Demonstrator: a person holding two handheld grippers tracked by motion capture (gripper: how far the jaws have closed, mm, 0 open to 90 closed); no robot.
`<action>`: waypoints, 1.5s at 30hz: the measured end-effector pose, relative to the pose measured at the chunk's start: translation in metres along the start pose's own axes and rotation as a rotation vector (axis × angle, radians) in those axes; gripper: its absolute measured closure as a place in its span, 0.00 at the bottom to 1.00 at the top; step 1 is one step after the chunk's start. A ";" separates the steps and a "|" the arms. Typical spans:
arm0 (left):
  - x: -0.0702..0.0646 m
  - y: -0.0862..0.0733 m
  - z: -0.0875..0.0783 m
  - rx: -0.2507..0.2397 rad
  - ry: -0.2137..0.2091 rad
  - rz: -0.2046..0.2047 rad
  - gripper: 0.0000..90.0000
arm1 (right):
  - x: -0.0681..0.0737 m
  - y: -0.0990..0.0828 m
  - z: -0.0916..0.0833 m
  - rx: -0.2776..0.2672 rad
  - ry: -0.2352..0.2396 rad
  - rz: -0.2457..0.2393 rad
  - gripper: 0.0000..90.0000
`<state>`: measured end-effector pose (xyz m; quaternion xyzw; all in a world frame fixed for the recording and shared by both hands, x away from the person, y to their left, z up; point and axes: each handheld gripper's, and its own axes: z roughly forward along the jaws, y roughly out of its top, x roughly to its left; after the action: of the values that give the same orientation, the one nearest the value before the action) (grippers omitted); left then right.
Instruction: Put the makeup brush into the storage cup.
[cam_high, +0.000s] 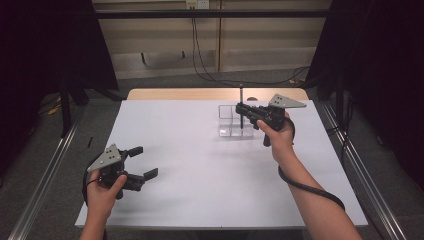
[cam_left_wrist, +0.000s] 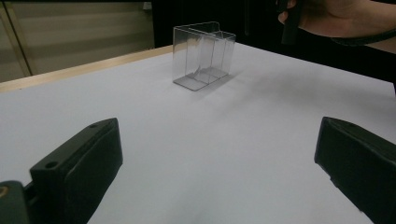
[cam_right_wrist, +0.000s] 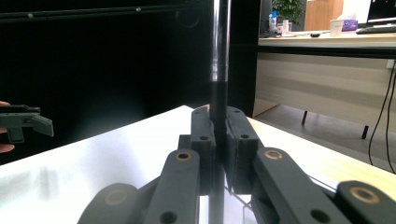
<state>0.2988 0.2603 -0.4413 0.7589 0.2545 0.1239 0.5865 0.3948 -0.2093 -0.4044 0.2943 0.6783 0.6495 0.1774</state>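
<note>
A thin black rod stands upright, and my right gripper is shut on its middle. In the right gripper view the rod rises straight between the jaws of the right gripper, whose pads press on it from both sides. From above, its lower end reaches down into a clear plastic divided box at the back right of the white table. My left gripper rests near the front left, open and holding nothing. The left gripper looks across the table at the box.
A wooden strip runs along the table's far edge. Dark curtains hang at both sides, and cables lie on the floor beyond the table. The other hand shows above the box. Far left in the right gripper view is the left gripper.
</note>
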 end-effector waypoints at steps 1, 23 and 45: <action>0.000 0.000 0.000 0.001 0.001 0.002 0.01 | 0.000 0.001 0.000 -0.001 -0.002 0.001 0.93; 0.000 -0.001 0.001 0.006 0.005 -0.001 0.01 | -0.009 0.006 0.003 -0.012 -0.030 0.005 0.93; -0.001 -0.001 0.002 0.012 0.002 0.003 0.01 | -0.018 0.010 0.005 -0.017 -0.066 0.001 0.93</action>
<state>0.2991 0.2585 -0.4432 0.7628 0.2548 0.1242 0.5813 0.4132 -0.2163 -0.3978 0.3144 0.6663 0.6453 0.2018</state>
